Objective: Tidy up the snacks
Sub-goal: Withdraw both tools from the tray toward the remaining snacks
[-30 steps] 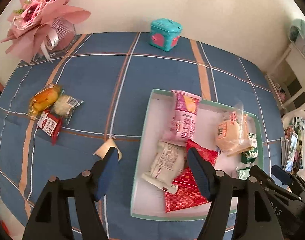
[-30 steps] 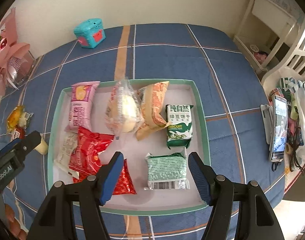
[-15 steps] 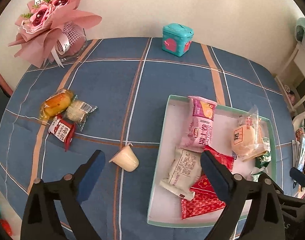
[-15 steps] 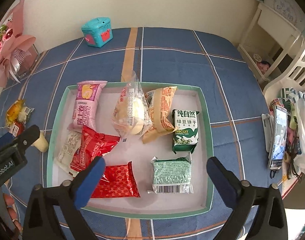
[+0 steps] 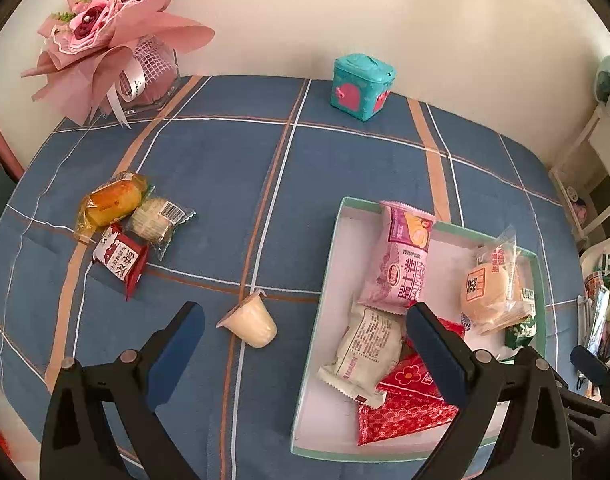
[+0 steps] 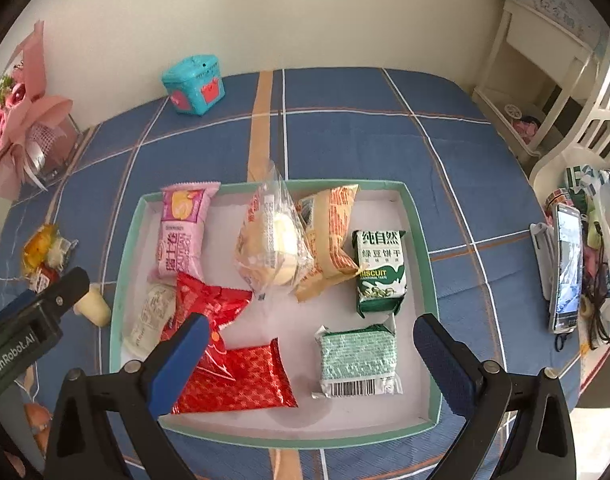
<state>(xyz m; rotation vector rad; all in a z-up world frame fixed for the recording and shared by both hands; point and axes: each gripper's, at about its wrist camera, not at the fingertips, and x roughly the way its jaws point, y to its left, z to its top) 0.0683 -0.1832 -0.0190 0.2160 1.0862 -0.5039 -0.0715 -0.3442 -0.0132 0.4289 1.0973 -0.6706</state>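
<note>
left claw [image 5: 301, 332] apart | right claw [image 6: 309, 344] apart | glossy foil packets, shallow tray [image 6: 419, 236]

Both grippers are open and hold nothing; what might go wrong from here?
The small cream jelly cup lies tipped on the blue plaid tablecloth; closing the left gripper may roll it away. The green-rimmed white tray is crowded on its left, so adding the red milk-candy packet could pile onto others.

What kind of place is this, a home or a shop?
Most likely a room in a home: a table under a blue plaid tablecloth, a pink bouquet against the wall, white furniture beside it, and a phone among personal clutter.
</note>
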